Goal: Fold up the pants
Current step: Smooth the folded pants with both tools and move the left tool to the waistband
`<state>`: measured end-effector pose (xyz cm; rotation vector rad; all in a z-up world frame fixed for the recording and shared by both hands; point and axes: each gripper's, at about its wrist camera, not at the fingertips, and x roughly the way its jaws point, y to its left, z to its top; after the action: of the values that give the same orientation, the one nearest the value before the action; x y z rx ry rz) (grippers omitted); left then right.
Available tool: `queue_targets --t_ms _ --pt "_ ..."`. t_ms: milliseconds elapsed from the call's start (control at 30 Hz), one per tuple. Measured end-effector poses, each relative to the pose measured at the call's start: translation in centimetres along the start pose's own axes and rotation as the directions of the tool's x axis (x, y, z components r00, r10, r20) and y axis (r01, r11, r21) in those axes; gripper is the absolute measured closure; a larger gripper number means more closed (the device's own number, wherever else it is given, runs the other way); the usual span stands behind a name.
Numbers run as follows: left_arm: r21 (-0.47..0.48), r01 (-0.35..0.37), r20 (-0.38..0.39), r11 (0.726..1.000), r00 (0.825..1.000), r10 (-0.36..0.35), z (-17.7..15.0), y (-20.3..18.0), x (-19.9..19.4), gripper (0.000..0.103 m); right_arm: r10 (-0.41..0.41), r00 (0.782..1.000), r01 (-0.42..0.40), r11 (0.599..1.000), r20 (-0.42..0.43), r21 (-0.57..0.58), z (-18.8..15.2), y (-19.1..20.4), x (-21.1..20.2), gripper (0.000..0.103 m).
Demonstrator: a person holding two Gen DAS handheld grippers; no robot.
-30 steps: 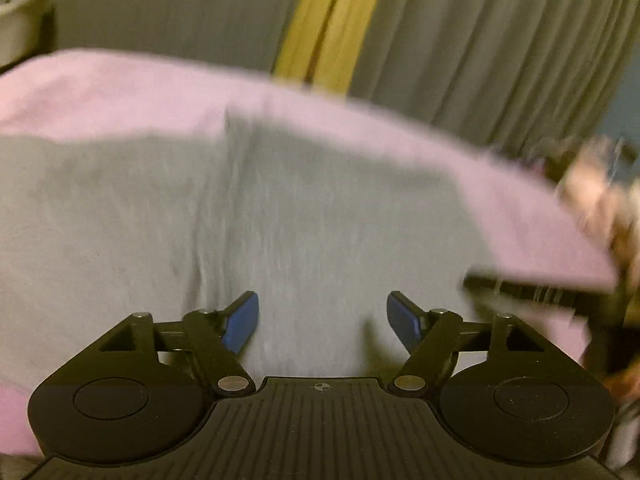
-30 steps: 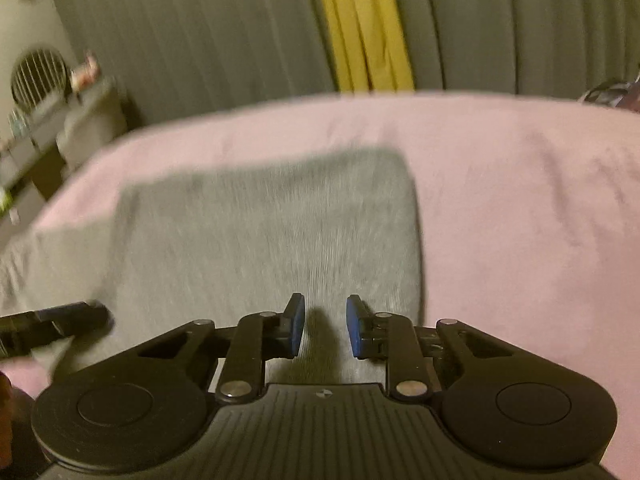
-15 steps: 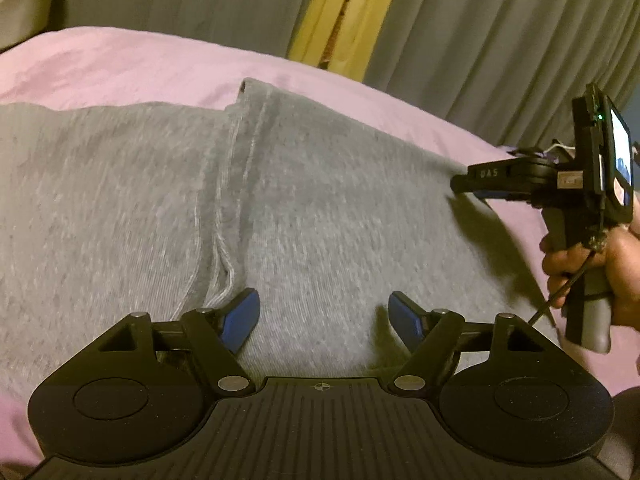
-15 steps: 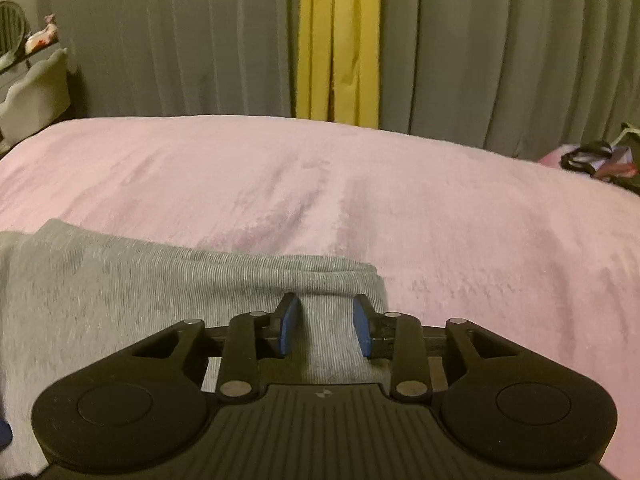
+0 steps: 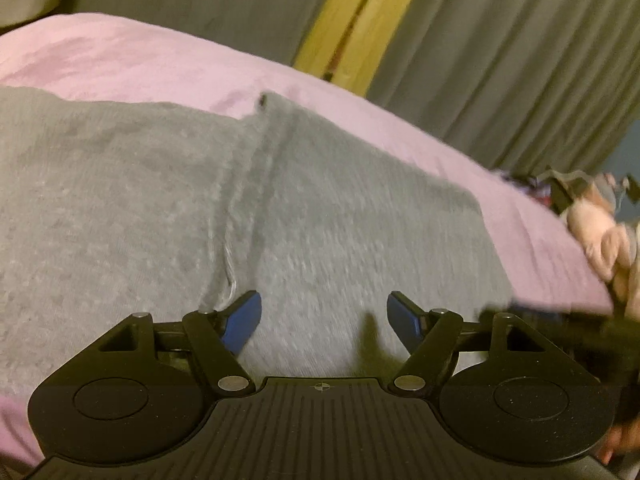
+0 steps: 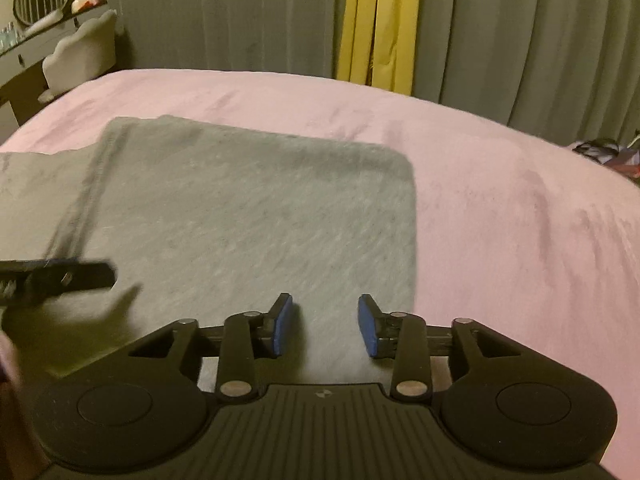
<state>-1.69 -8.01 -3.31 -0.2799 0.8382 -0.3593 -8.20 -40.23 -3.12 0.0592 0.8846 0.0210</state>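
Grey pants point(image 5: 168, 216) lie flat on a pink bed cover point(image 5: 120, 60), folded into a broad slab with a seam running down the middle. My left gripper point(image 5: 324, 320) is open and empty just above the cloth near its front edge. In the right wrist view the pants point(image 6: 248, 216) show their right edge, and my right gripper point(image 6: 326, 326) is open and empty over the cloth near that edge. The left gripper's finger point(image 6: 56, 276) shows blurred at the left of the right wrist view.
The pink cover point(image 6: 520, 220) spreads wide to the right of the pants. Grey curtains with a yellow strip point(image 6: 376, 20) hang behind the bed. A dresser with a chair point(image 6: 80, 56) stands at far left. Loose clothes point(image 5: 600, 232) lie at the bed's right side.
My right gripper has opened wider and pulled back, so more of the pants shows. The left view has tilted; the right gripper sits lower at its right edge.
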Motion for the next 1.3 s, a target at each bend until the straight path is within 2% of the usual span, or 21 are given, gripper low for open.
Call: queue_targets --t_ms 67,133,167,200,233,300,433,567,633,667,767,833,867,900,933,967,1000,1033,1067,1167,1300 --pt "-0.064 0.014 0.027 0.998 1.0 -0.012 0.4 1.1 -0.9 0.03 0.026 1.0 -0.026 0.999 -0.017 0.043 -0.9 0.2 -0.2 0.048" --pt "-0.125 0.005 0.076 0.992 0.997 0.005 0.7 2.2 -2.2 0.029 0.013 0.999 -0.012 1.0 -0.034 0.013 -1.4 0.7 0.3 0.042" --pt "-0.152 -0.028 0.106 0.988 0.993 0.045 1.0 2.8 -3.0 0.022 0.016 0.999 -0.016 1.0 -0.041 0.002 -1.6 0.9 0.6 0.031" --pt "-0.178 -0.066 0.133 0.982 0.987 0.09 1.2 3.4 -3.8 0.02 0.036 0.998 -0.036 0.999 -0.046 0.003 -1.5 1.0 0.8 0.025" --pt "-0.217 -0.086 0.169 0.972 0.978 0.125 1.5 4.4 -4.8 0.019 0.064 0.997 -0.064 0.998 -0.051 0.01 -1.5 1.0 0.9 0.014" --pt "-0.33 -0.066 0.223 0.942 0.964 0.146 2.1 6.9 -6.9 0.018 0.098 0.994 -0.097 0.995 -0.055 0.014 -1.5 1.1 1.5 0.006" --pt "-0.536 -0.017 0.308 0.844 0.927 0.214 2.3 13.3 -11.6 0.016 0.1 0.993 -0.099 0.995 -0.057 0.015 -1.5 1.2 2.0 0.004" --pt "-0.646 0.015 0.344 0.763 0.898 0.273 0.3 19.3 -15.5 0.015 0.105 0.993 -0.102 0.994 -0.05 0.048 -1.5 0.9 2.2 0.004" --pt "-0.689 0.002 0.346 0.725 0.879 0.327 -1.0 22.1 -16.9 0.015 0.1 0.994 -0.097 0.993 -0.04 0.06 -1.3 0.9 2.4 0.004" --pt "-0.72 0.037 0.354 0.693 0.879 0.32 -1.8 23.5 -17.3 0.016 0.097 0.995 -0.095 0.993 -0.037 0.063 -1.3 0.9 2.5 0.004" --pt "-0.75 0.238 0.447 0.617 0.87 0.207 -3.8 27.2 -17.6 0.015 0.081 0.997 -0.08 0.995 -0.02 0.055 -1.2 1.1 2.9 0.004" --pt "-0.782 0.299 0.461 0.548 0.868 0.185 -5.0 29.3 -17.2 0.017 0.074 0.997 -0.074 0.996 -0.014 0.05 -1.1 1.1 3.1 0.004" --pt "-0.787 0.341 0.484 0.514 0.858 0.172 -5.6 29.9 -17.0 0.018 0.073 0.997 -0.072 0.996 -0.013 0.05 -1.0 1.1 3.1 0.004" --pt "-0.786 0.377 0.507 0.49 0.847 0.161 -6.1 30.4 -17.0 0.018 0.073 0.997 -0.072 0.996 -0.013 0.051 -1.0 1.1 3.1 0.004" --pt "-0.793 0.395 0.514 0.464 0.843 0.16 -6.5 30.8 -17.1 0.023 0.073 0.997 -0.072 0.996 -0.013 0.053 -1.0 1.1 3.2 0.004" --pt "-0.809 0.387 0.501 0.443 0.848 0.174 -6.6 30.7 -17.4 0.026 0.072 0.997 -0.072 0.996 -0.013 0.053 -1.0 1.1 3.2 0.004" --pt "-0.813 0.358 0.49 0.458 0.847 0.206 -6.6 30.6 -18.1 0.025 0.072 0.997 -0.071 0.996 -0.013 0.052 -1.0 1.0 3.2 0.004" --pt "-0.815 0.309 0.468 0.49 0.85 0.243 -6.5 30.4 -18.6 0.024 0.072 0.997 -0.071 0.996 -0.013 0.052 -1.0 1.0 3.3 0.004" --pt "-0.816 0.274 0.449 0.508 0.855 0.26 -6.3 30.1 -18.3 0.022 0.071 0.997 -0.071 0.996 -0.013 0.052 -0.9 1.0 3.3 0.004" --pt "-0.821 0.263 0.423 0.507 0.876 0.231 -5.9 30.3 -17.4 0.021 0.065 0.998 -0.065 0.997 -0.01 0.05 -1.0 1.2 3.1 0.004" --pt "-0.814 0.251 0.417 0.524 0.88 0.226 -5.0 31.0 -16.5 0.019 0.059 0.998 -0.059 0.997 -0.006 0.046 -1.0 1.2 3.3 0.004"
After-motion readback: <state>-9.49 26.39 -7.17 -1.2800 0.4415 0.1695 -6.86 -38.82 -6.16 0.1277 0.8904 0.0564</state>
